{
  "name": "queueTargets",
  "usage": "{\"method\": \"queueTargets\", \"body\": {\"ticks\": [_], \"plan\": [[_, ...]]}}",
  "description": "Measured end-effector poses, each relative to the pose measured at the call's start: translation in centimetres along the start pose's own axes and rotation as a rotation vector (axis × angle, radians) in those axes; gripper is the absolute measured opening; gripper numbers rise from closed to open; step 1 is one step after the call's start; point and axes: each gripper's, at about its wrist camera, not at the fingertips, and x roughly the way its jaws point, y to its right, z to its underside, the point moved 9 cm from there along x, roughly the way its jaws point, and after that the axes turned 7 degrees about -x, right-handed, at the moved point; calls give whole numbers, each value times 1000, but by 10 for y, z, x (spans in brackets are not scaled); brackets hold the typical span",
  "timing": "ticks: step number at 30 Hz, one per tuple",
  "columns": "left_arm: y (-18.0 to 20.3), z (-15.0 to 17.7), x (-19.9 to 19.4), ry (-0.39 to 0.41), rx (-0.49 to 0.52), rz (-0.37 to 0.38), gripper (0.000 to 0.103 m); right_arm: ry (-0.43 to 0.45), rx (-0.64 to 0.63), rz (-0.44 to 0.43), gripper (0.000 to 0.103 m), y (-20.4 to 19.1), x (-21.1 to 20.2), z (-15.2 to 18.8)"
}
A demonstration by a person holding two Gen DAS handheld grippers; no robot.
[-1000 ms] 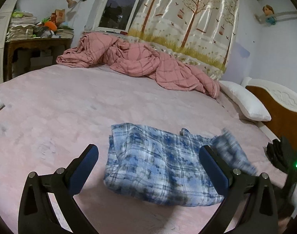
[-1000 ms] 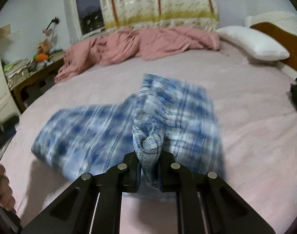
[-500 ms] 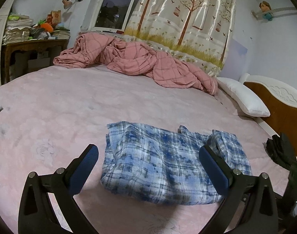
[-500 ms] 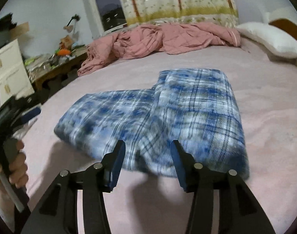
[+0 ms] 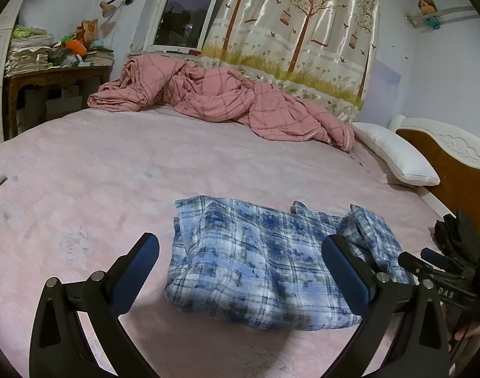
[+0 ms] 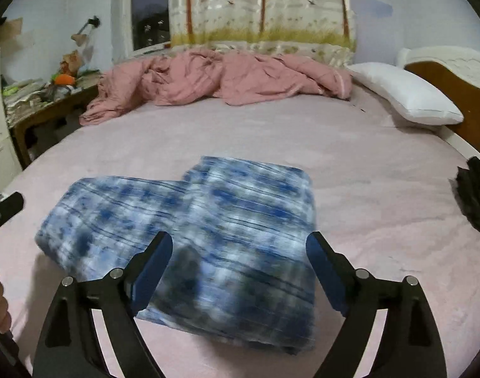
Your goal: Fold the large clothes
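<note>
Over bed (image 6: pixel 366 157), fingers (image 6: pixel 151 267) wide, empty.

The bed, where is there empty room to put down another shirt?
The pink bed sheet is bare between the blue plaid garment and the crumpled pink quilt, and also left of the garment. The far edge is crowded by the quilt, the right end by the white pillow.

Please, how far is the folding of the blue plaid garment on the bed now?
Done: blue plaid garment lies partly folded on the bed, one end doubled over. In hand: nothing; right gripper jaws just opened, left gripper open. Left: probably another fold.
</note>
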Motion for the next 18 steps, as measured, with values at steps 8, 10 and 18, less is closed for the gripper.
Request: {"method": "queueTargets", "body": {"ticks": [8, 10, 18], "plan": [[-2, -1, 2, -13, -12, 4, 102, -133, -261, 62, 16, -59, 29, 38], [-1, -1, 2, -12, -12, 4, 102, -89, -289, 114, 11, -63, 22, 42], [-6, -6, 1, -2, -32, 12, 102, -9, -220, 47, 9, -64, -12, 39]]}}
